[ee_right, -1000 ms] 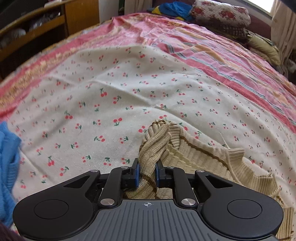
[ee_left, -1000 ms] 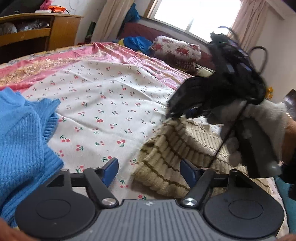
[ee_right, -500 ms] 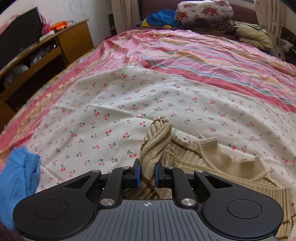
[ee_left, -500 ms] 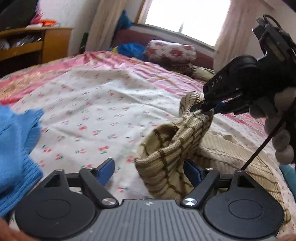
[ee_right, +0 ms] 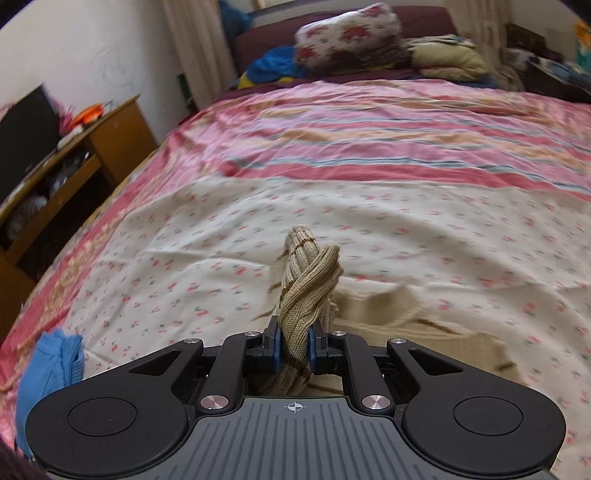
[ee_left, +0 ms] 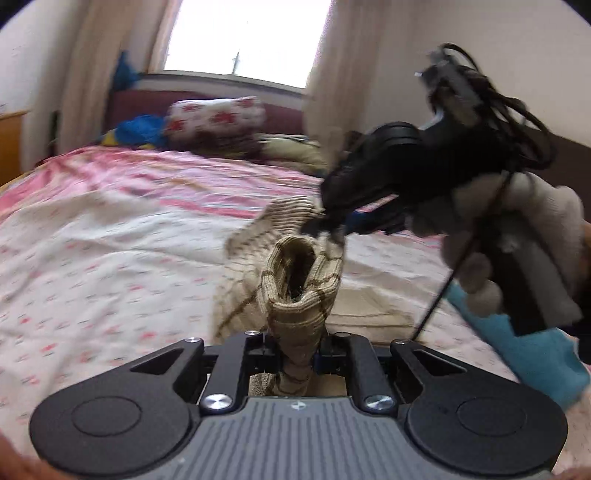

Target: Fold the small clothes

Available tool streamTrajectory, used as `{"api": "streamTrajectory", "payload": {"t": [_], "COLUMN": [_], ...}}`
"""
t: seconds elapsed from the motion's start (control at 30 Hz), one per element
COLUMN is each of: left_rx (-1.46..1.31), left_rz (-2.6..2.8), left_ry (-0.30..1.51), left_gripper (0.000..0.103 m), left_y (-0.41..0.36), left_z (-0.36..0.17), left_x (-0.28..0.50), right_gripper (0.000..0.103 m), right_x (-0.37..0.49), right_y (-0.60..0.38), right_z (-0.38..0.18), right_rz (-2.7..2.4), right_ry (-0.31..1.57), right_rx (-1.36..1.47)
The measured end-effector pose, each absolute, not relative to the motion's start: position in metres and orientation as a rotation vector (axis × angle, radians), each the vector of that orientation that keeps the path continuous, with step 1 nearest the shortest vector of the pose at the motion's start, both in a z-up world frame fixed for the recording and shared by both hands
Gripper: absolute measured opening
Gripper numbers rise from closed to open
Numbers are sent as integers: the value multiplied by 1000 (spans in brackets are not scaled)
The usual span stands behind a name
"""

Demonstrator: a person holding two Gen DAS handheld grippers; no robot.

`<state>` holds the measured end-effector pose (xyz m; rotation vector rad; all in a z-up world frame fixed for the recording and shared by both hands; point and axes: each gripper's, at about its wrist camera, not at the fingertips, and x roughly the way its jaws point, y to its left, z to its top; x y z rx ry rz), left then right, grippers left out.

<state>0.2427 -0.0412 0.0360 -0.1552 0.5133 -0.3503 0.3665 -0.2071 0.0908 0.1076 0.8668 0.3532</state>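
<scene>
A beige ribbed sweater with brown stripes is lifted off the cherry-print bedsheet. My left gripper has its jaws closing, and the pads press a bunched fold of the knit. Up and to the right in the same view, my right gripper pinches another part of the sweater, held by a gloved hand. In the right wrist view the right gripper is shut on a twisted roll of the sweater; the rest of the garment trails on the bed to the right.
A blue knit garment lies at the bed's left edge. A wooden shelf unit stands left of the bed. A floral pillow and piled bedding sit at the far end under the window. A striped pink cover lies beyond the sheet.
The left gripper's jaws have gone from wide apart to clamped on a sweater fold. Both grippers have risen and shifted, lifting the sweater off the sheet. The right grip is unchanged.
</scene>
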Motion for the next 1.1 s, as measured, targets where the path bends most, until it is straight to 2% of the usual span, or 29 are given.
{"api": "streamTrajectory", "payload": {"t": [0.33, 0.77, 0.83, 1.0, 1.1], "left_rx": [-35, 77, 84, 116, 123], "left_rz": [-480, -517, -516, -569, -599], "left_ry": [554, 625, 645, 644, 623], "left_gripper": [20, 21, 24, 50, 52], "left_y": [-120, -170, -174, -176, -170], "left_z": [27, 3, 1, 3, 7], "left_x": [240, 232, 232, 223, 208], "right_gripper": [13, 13, 19, 23, 26], "right_x": [353, 347, 345, 334, 316], "right_y": [-301, -350, -351, -360, -366], "right_z": [69, 20, 18, 24, 30], "right_rz": [235, 165, 166, 172, 186], "right_ry": [890, 946, 945, 935, 929], "right_rx": [183, 262, 264, 314, 326]}}
